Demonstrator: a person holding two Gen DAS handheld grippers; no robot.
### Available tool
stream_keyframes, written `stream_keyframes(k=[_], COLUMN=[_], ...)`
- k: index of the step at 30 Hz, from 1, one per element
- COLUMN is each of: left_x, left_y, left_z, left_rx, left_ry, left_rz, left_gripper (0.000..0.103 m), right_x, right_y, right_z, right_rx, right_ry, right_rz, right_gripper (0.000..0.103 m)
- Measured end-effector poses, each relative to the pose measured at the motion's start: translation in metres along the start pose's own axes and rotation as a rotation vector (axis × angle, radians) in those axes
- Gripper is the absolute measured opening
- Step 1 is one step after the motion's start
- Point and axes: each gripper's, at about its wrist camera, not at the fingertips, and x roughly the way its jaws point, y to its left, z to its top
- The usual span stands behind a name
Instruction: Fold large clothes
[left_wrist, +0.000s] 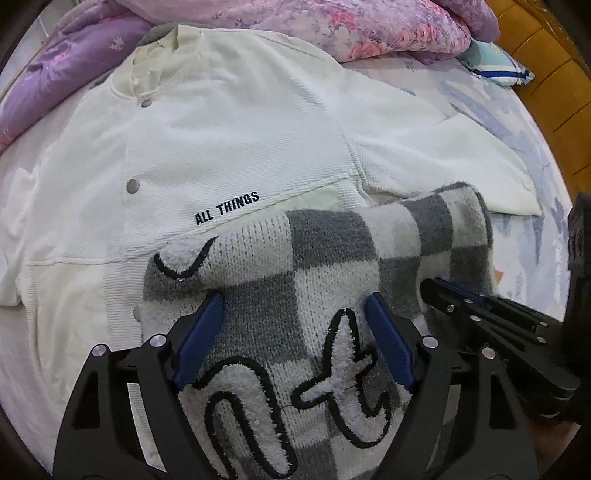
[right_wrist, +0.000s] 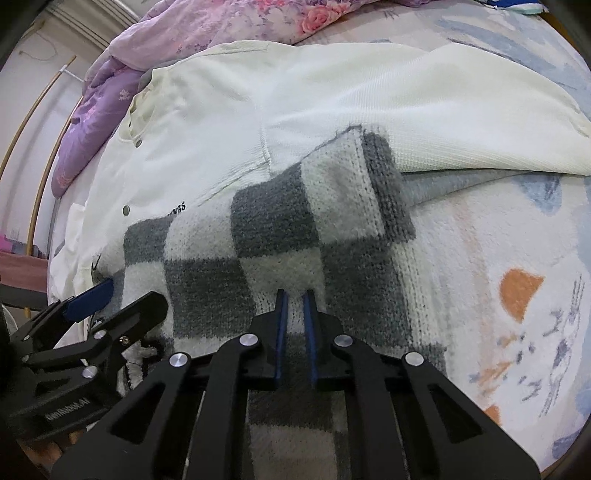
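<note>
A grey-and-white checked knit sweater (left_wrist: 295, 266) with fuzzy outlined letters lies on the bed, its sleeve (right_wrist: 354, 184) stretched over a white snap-button jacket (left_wrist: 229, 122) marked "ALL THINGS". My left gripper (left_wrist: 295, 314) is open, its blue fingers (left_wrist: 201, 332) spread over the sweater's lettered front. My right gripper (right_wrist: 294, 295) has its jaws nearly together over the sweater (right_wrist: 258, 251), near the sleeve's base; fabric between the fingers is not clear. The right gripper also shows in the left wrist view (left_wrist: 461, 299), and the left gripper in the right wrist view (right_wrist: 110, 299).
The white jacket (right_wrist: 295, 103) spreads across the bed's patterned sheet (right_wrist: 498, 277). Purple and pink floral bedding (left_wrist: 332, 22) is piled at the far side. A wooden headboard (left_wrist: 546, 74) stands at the right. A small blue-striped pillow (left_wrist: 495, 62) lies near it.
</note>
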Motion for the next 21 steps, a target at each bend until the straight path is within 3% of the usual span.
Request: stream_keyframes(k=[3, 6, 9, 10, 15, 19, 21], left_x=[-0.017, -0.047, -0.071, -0.075, -0.068, -0.054, -0.052], left_y=[0.013, 0.029, 0.040, 0.043, 0.069, 0.077, 0.078], left_z=[-0.005, -0.024, -0.056, -0.070, -0.146, -0.186, -0.193], left_rx=[-0.058, -0.116, -0.110, -0.114, -0.247, -0.322, -0.352], left_ry=[-0.032, -0.101, -0.141, -0.144, -0.043, 0.038, 0.047], left_rz=[-0.098, -0.200, -0.165, -0.162, -0.151, -0.130, -0.163], left_gripper=[0.082, 0.083, 0.084, 0.084, 0.084, 0.084, 0.084], right_x=[-0.014, -0.044, -0.074, -0.081, -0.071, -0.056, -0.063], right_y=[-0.008, -0.016, -0.025, -0.031, -0.053, -0.053, -0.053], right_z=[-0.007, -0.026, -0.065, -0.081, -0.145, -0.146, -0.145], right_rx=[0.054, 0.099, 0.095, 0.104, 0.162, 0.140, 0.161], right_ry=[-0.010, -0.026, -0.030, -0.024, 0.087, 0.099, 0.094], right_rz=[0.073, 0.176, 0.239, 0.244, 0.171, 0.140, 0.155], right_gripper=[0.008, 0.017, 0.039, 0.040, 0.039, 0.039, 0.042])
